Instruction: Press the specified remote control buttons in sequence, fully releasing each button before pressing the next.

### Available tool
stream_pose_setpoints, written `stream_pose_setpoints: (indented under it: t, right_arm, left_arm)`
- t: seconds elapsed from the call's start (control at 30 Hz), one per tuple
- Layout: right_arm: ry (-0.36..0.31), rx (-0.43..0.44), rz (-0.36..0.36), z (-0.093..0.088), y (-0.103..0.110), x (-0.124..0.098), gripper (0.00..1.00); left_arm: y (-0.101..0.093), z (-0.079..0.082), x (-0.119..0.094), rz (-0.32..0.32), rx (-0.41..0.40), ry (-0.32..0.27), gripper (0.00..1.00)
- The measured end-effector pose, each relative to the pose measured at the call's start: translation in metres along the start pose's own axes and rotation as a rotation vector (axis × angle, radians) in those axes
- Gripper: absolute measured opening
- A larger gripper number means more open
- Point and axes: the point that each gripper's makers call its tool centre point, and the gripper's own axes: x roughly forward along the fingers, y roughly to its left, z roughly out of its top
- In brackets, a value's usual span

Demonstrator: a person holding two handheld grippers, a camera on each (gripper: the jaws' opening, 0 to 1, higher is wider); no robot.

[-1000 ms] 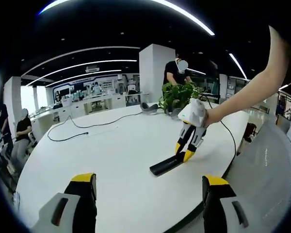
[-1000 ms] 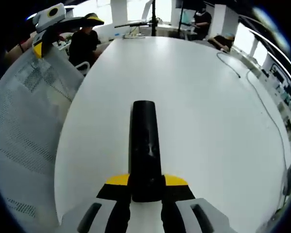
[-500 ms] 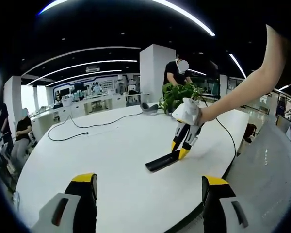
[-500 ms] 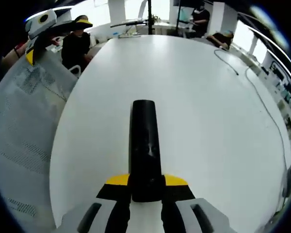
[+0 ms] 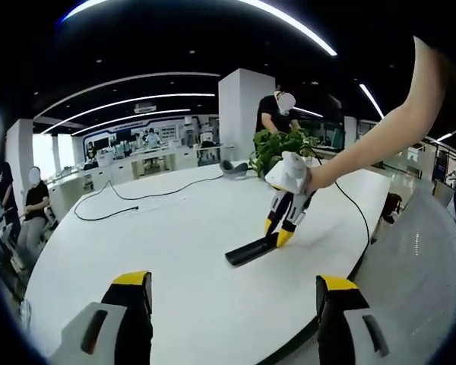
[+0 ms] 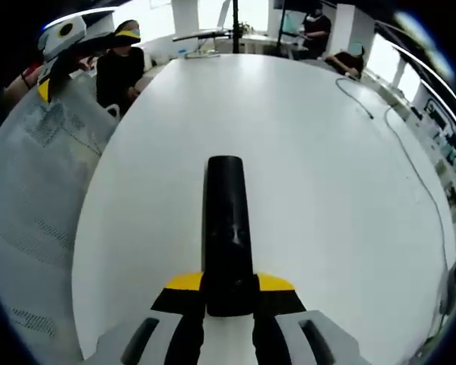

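A big white oval table (image 5: 175, 251) takes up most of the room in front of me, with a grey mesh chair back (image 5: 418, 274) pushed up against its near edge. Behind it, a leafy green plant (image 5: 277, 148) sits at the far side, and a thin black cable (image 5: 121, 199) snakes across the tabletop.

The right gripper (image 5: 276, 234) comes down at a slant onto the table, a bare arm (image 5: 372, 144) reaching in behind it. Its yellow-tipped jaws are clamped on the near end of a long black remote control (image 6: 226, 228), which lies flat on the table and points away from the gripper; in the right gripper view the remote runs straight up the middle from between the jaws.

The left gripper (image 5: 234, 293) hangs above the near table edge, well apart from the remote, with its jaws spread wide and nothing between them.
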Motion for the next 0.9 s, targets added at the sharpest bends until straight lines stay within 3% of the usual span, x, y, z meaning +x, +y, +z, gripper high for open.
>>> stream_pose_setpoints:
  t: [0.17, 0.43, 0.47, 0.63, 0.73, 0.9]
  right_arm:
    - [0.0, 0.0, -0.001, 0.0, 0.0, 0.0, 0.21]
    - [-0.028, 0.069, -0.024, 0.002, 0.0, 0.0, 0.21]
    - [-0.031, 0.075, -0.025, 0.002, 0.0, 0.0, 0.23]
    - [-0.132, 0.319, -0.007, 0.01, 0.007, -0.002, 0.33]
    - [-0.168, 0.325, -0.03, 0.009, 0.009, -0.008, 0.36]
    - [-0.246, 0.389, -0.074, 0.01, 0.014, -0.015, 0.55]
  left_arm:
    - [0.0, 0.0, 0.0, -0.002, -0.001, 0.002, 0.93]
    - [0.0, 0.0, 0.0, 0.002, 0.003, -0.002, 0.94]
    - [0.0, 0.001, 0.0, 0.003, 0.002, -0.003, 0.94]
    - [0.001, 0.001, 0.0, 0.006, -0.002, -0.008, 0.94]
    - [0.0, 0.001, 0.0, 0.0, 0.002, -0.003, 0.94]
    - [-0.001, 0.0, 0.0, -0.003, 0.004, -0.004, 0.94]
